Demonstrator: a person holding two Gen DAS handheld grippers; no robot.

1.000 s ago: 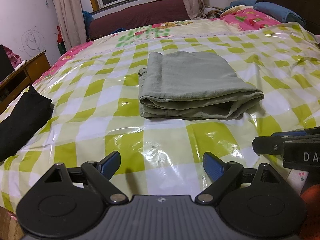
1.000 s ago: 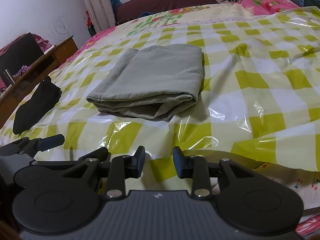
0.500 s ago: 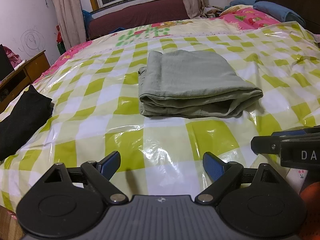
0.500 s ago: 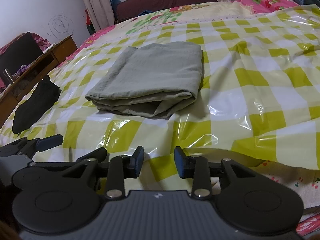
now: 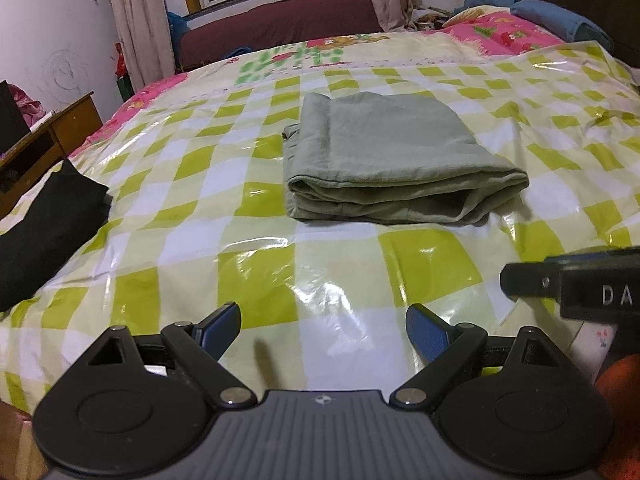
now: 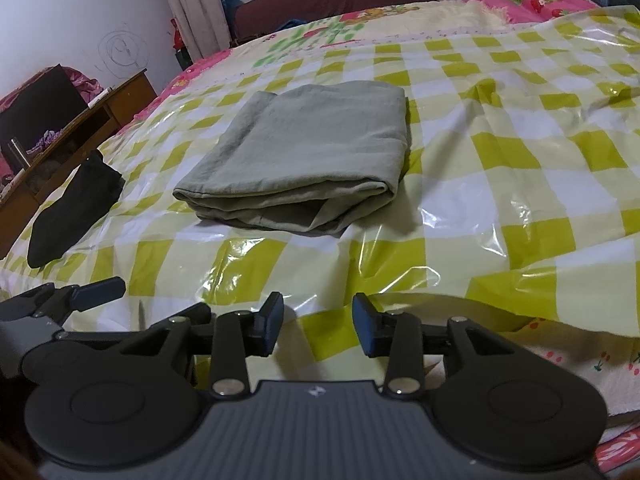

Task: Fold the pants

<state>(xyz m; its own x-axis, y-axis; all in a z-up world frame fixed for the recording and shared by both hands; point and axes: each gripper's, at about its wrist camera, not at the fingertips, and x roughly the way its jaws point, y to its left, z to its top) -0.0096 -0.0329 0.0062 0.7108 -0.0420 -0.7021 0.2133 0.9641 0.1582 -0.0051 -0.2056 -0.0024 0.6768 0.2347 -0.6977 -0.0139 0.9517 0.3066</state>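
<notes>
The grey-green pants (image 5: 384,160) lie folded into a thick rectangle in the middle of the bed, on a glossy green-checked plastic sheet (image 5: 320,264). They show in the right wrist view too, as the pants (image 6: 304,148). My left gripper (image 5: 322,322) hovers over the sheet short of the pants, its jaws wide open with nothing between them. My right gripper (image 6: 318,316) is beside it, also short of the pants, open with a narrower gap and nothing held. Neither gripper touches the pants.
A black folded garment (image 5: 44,232) lies at the bed's left edge. A wooden desk (image 5: 52,136) stands beyond it by the wall. Blue pillows (image 5: 560,20) and a pink quilt sit at the far right. The sheet's near edge (image 6: 560,320) hangs off the bed.
The right gripper's jaws have spread a little wider. Both grippers have stayed where they were, and the pants have not moved.
</notes>
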